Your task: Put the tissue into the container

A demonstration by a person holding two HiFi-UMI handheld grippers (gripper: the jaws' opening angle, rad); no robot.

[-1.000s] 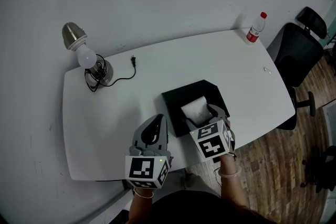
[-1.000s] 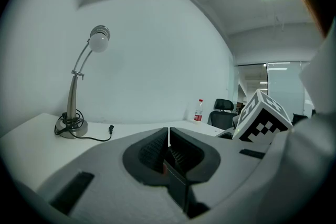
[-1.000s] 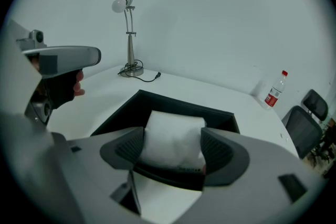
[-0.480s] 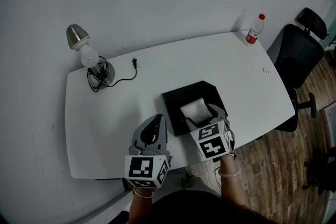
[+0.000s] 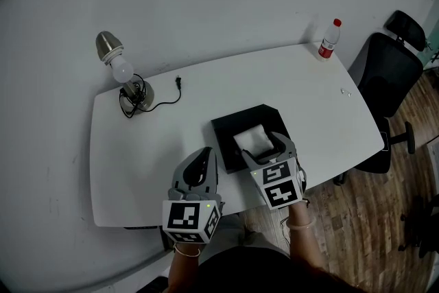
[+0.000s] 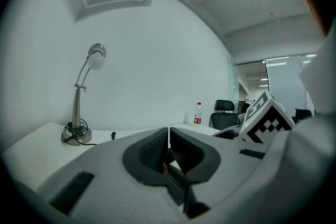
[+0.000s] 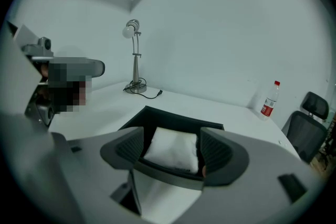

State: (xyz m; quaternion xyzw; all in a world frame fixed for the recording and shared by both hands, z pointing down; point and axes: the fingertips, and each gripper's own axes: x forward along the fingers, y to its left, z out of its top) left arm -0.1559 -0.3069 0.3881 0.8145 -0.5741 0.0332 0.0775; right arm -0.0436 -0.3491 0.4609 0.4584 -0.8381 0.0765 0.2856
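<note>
On the white surface (image 5: 309, 92), the tissue (image 5: 252, 141) lies flat inside the black container (image 5: 230, 130), toward its near side, so the placing looks done. Nothing is gripping it. Judged from this, what is left is only to pull the right tongs (image 5: 264, 147) back and clear of the container. Right tongs: jaws wide apart and empty, hanging over the container's near rim. The right gripper view shows the tissue past the gap between the jaws, lower down and apart from both pads, not clamped. The right tongs tilt forward and down toward the container, with the marker cube facing up and back toward the person and the wrist beyond the near edge of the surface. Left tongs (image 5: 202, 161): jaws pressed together with nothing between them, per the left gripper view. They are held just left of the container over the near edge of the surface, pointing roughly level across it toward the far wall, and seem idle. Elsewhere on the surface, well apart from the container, are a desk lamp (image 5: 123, 75) at the far left with its cord loose and a bottle (image 5: 329, 39) at the far right corner. A black chair (image 5: 391, 65) stands off to the right.
</note>
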